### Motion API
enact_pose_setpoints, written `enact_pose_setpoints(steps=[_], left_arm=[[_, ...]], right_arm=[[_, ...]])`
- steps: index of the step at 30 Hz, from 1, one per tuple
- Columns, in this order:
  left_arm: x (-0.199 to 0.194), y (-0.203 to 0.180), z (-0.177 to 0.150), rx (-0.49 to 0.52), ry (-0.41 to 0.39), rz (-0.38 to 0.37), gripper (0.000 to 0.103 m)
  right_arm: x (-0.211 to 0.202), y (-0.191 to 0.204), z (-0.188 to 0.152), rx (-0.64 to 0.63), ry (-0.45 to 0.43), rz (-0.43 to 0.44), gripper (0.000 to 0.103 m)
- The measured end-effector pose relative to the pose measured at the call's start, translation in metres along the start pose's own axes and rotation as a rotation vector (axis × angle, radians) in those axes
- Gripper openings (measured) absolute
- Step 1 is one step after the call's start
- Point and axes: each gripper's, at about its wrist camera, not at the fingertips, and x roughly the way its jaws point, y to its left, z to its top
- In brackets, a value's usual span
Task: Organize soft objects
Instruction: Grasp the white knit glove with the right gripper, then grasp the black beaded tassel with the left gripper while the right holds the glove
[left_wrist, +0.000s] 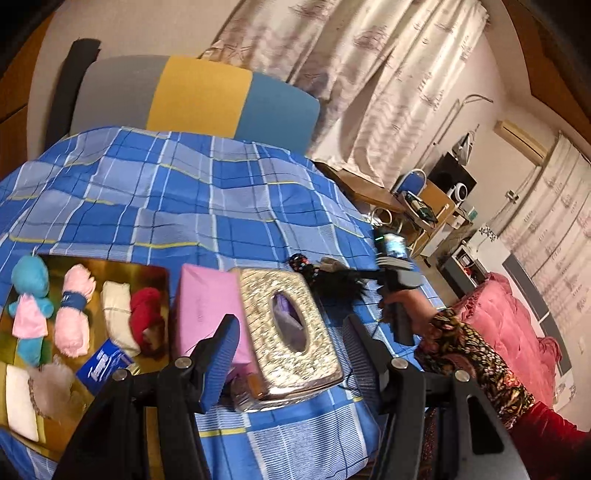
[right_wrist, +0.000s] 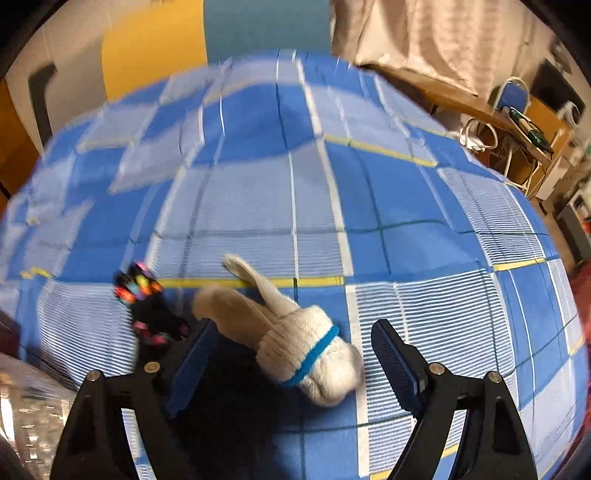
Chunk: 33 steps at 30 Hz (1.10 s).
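Blue plaid bedcloth (right_wrist: 314, 221) covers the whole working surface, and closest to the right gripper (right_wrist: 291, 354) lies a rolled beige sock bundle (right_wrist: 306, 354) with a blue band round it, resting on the cloth between the two spread fingers, which do not touch it. Just to its left, touching or nearly so, sits a black sock with coloured dots (right_wrist: 147, 314); blur hides the exact contact. A likely slip here is that the left finger catches the black sock as well, so both come up together, or the beige roll's loose tails drag and the bundle unrolls. From the left wrist view, the left gripper (left_wrist: 291, 332) hangs with its fingers apart and nothing between them, above a shiny patterned tissue box (left_wrist: 291, 321) whose slot shows a purplish tissue, with a pink box (left_wrist: 207, 306) touching its left side. Further left a gold tray (left_wrist: 147, 273) holds a turquoise plush toy (left_wrist: 29, 295), a pink rolled towel (left_wrist: 74, 310), a cream roll (left_wrist: 118, 314), a red woolly item (left_wrist: 147, 314), a blue packet (left_wrist: 103, 365) and a white pad (left_wrist: 20, 402). Beyond, a person's patterned sleeve (left_wrist: 472, 354) reaches toward the socks.
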Motion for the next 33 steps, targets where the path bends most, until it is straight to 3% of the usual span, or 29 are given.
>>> enact_pose_setpoints(steps=[1,3,7,11,17,20,24,31,33], left_arm=[[0.002,-0.006,0.003,0.014,0.004,-0.003,0.059],[0.006,-0.015,0.009,0.028,0.011,-0.013,0.059],[0.021,-0.034,0.022,0.052,0.031,-0.038,0.059],[0.052,-0.062,0.037,0.057,0.107,-0.092,0.059],[0.109,-0.091,0.056,-0.036,0.201,-0.143,0.060],[0.146,-0.103,0.062,-0.088,0.234,-0.111,0.060],[0.214,-0.107,0.064,-0.199,0.330,-0.069,0.061],[0.304,-0.088,0.049,-0.304,0.452,0.051,0.062],[0.318,-0.081,0.044,-0.328,0.451,0.103,0.062]], right_arm=[[0.005,0.001,-0.003,-0.009,0.013,-0.019,0.076],[0.003,-0.003,-0.012,-0.010,-0.004,-0.048,0.051],[-0.019,-0.032,-0.035,0.108,-0.045,0.065,0.048],[-0.044,-0.061,-0.068,0.211,-0.062,0.145,0.047],[-0.064,-0.084,-0.120,0.277,-0.063,0.162,0.047],[-0.059,-0.095,-0.136,0.310,-0.050,0.182,0.047],[-0.068,-0.100,-0.133,0.314,-0.084,0.188,0.047],[-0.063,-0.099,-0.137,0.349,-0.063,0.190,0.047],[-0.066,-0.098,-0.135,0.347,-0.079,0.181,0.047]])
